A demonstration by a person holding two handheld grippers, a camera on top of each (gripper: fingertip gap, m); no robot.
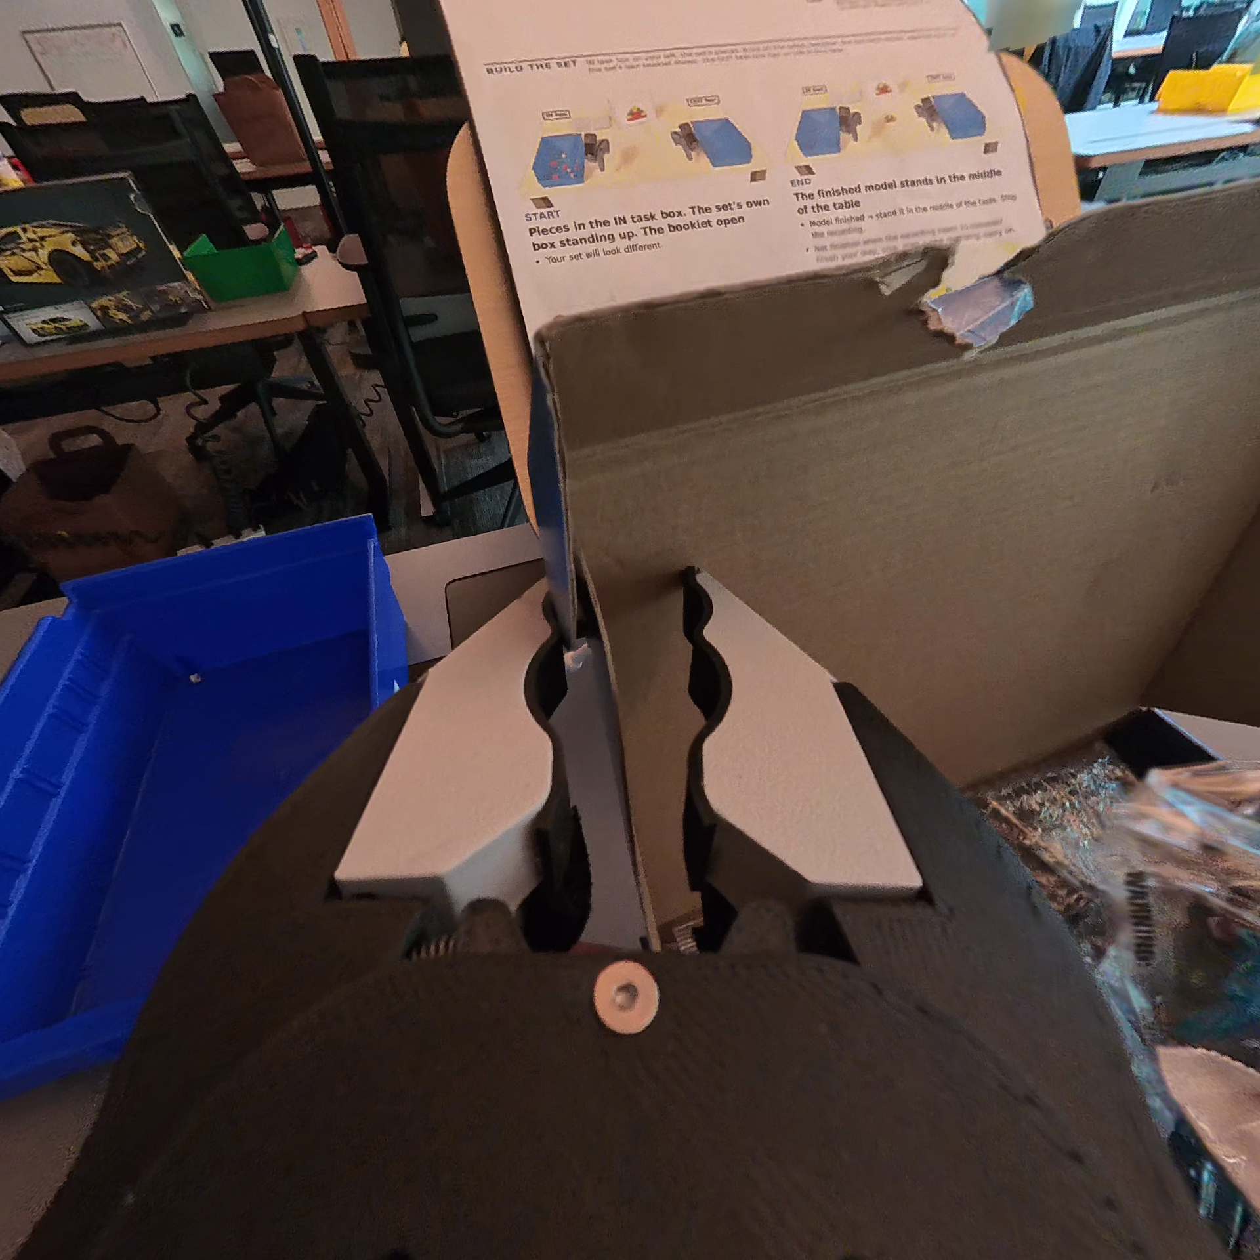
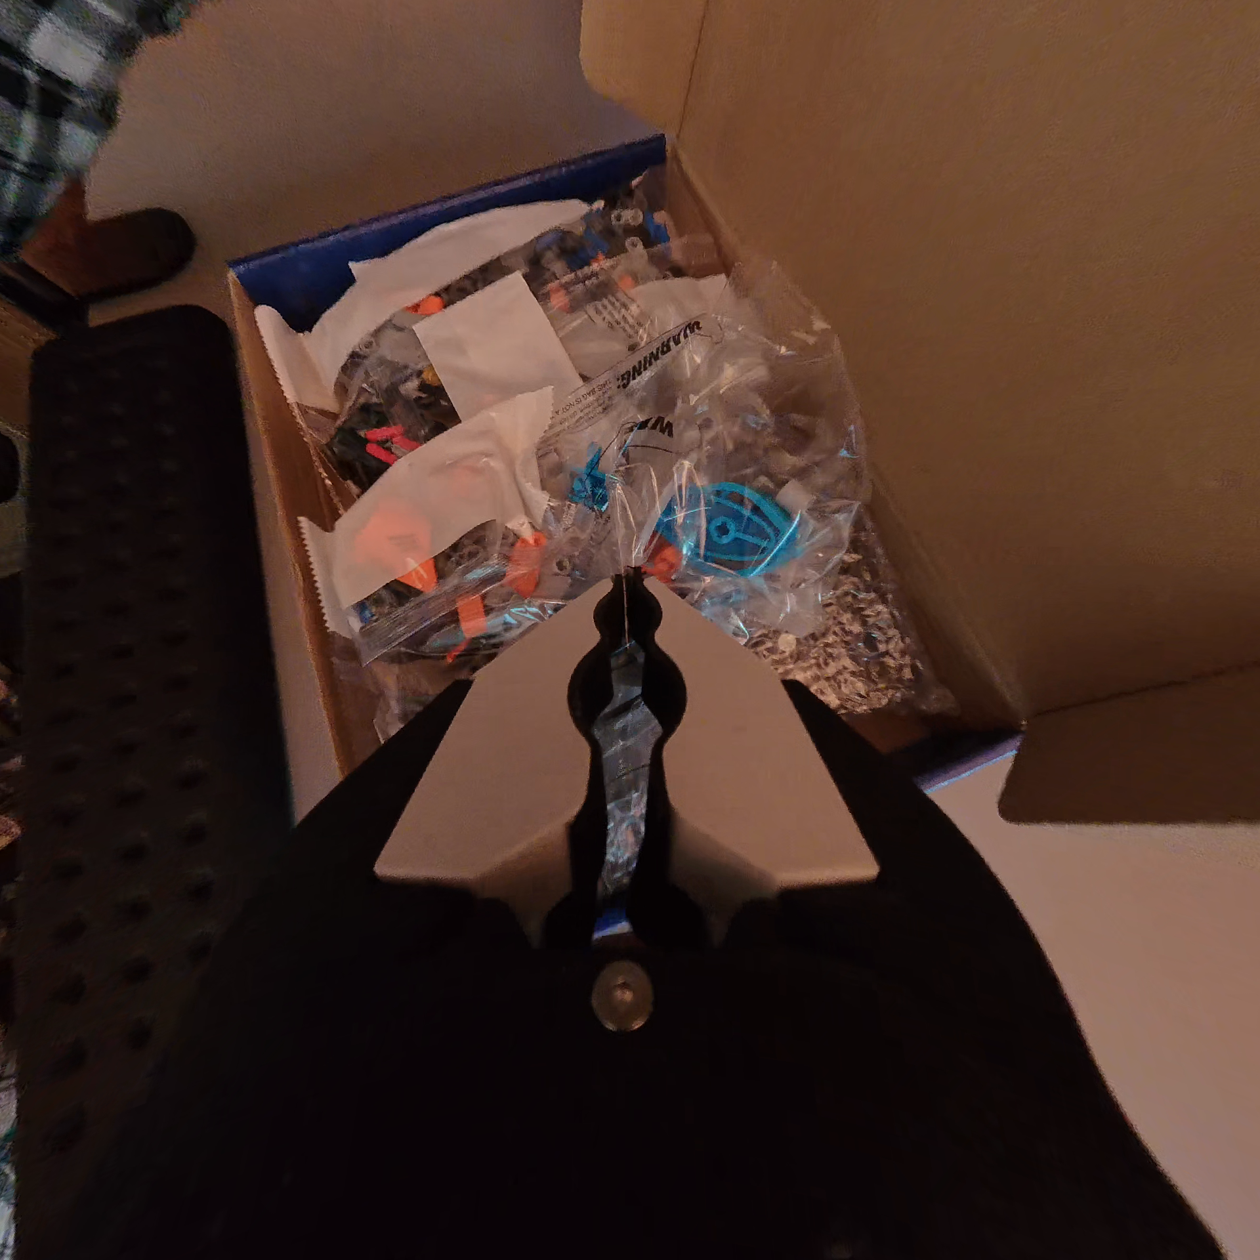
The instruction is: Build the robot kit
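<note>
My right gripper [image 2: 627, 581] is shut on a fold of a clear plastic bag [image 2: 750, 436] that holds blue and orange parts. The bag lies on top of several other parts bags [image 2: 436, 518] inside an open cardboard box [image 2: 286, 477] with a blue outside. My left gripper [image 1: 624, 613] is open and straddles the box's side wall [image 1: 552, 491] at a corner. The wall rests against my left fingertip [image 1: 518, 641]; a gap shows between it and the other fingertip. The clear bag also shows blurred in the left wrist view [image 1: 1193, 852].
A blue plastic bin [image 1: 191, 736] stands left of the box. A printed sheet on a cardboard stand [image 1: 716, 170] rises behind it. The box's raised flaps [image 2: 988, 307] close in the right side. My left gripper's black body [image 2: 129, 613] and a plaid sleeve [image 2: 48, 88] show at left.
</note>
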